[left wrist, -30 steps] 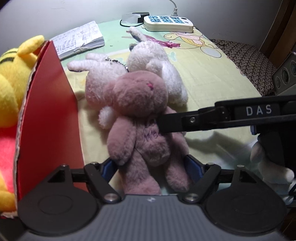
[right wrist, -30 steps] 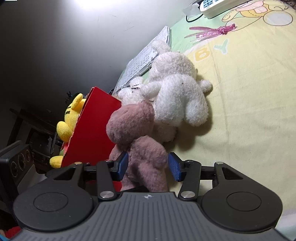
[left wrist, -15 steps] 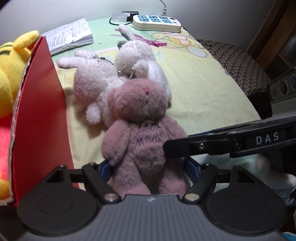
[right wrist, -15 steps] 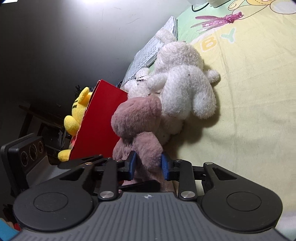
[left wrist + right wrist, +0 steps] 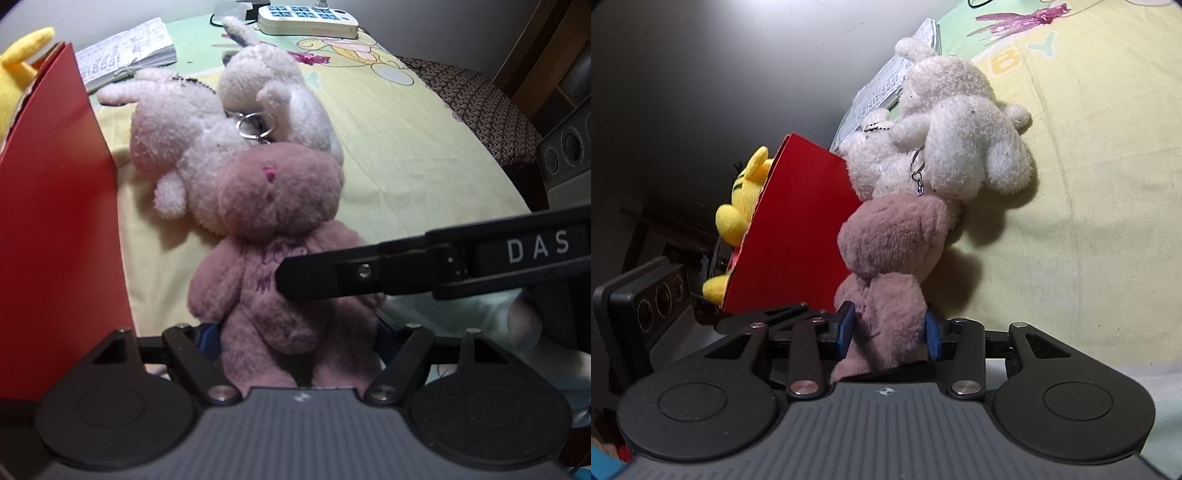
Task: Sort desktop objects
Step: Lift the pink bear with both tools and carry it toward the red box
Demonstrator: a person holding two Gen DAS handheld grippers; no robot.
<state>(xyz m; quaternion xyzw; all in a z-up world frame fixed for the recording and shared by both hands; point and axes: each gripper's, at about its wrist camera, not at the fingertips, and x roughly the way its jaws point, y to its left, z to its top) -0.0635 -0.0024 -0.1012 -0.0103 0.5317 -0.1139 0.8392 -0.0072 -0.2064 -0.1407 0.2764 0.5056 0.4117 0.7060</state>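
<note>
A pink plush bear (image 5: 280,206) lies face up on the yellow-green cloth (image 5: 406,147), its head against two white plush toys (image 5: 177,140). My left gripper (image 5: 295,332) is shut on the bear's hips, a blue pad pressed in on each side. My right gripper (image 5: 888,328) comes in from the side around the bear's body (image 5: 886,314). Its jaws are opening, and the pads still touch the fur on both sides. One of its black fingers (image 5: 332,273) crosses the bear's chest. A red box (image 5: 55,221) stands at the left with a yellow plush (image 5: 22,74) inside.
A key ring (image 5: 255,125) hangs between the white toys. A notebook (image 5: 125,55) and a white power strip (image 5: 306,20) lie at the far edge. A patterned cushion (image 5: 480,103) sits beyond the right edge. The red box (image 5: 798,229) stands close beside the bear.
The right jaws squeezed in on the bear's body, then widened again. The bear has shifted a little nearer to the left camera, and the key ring has come into sight.
</note>
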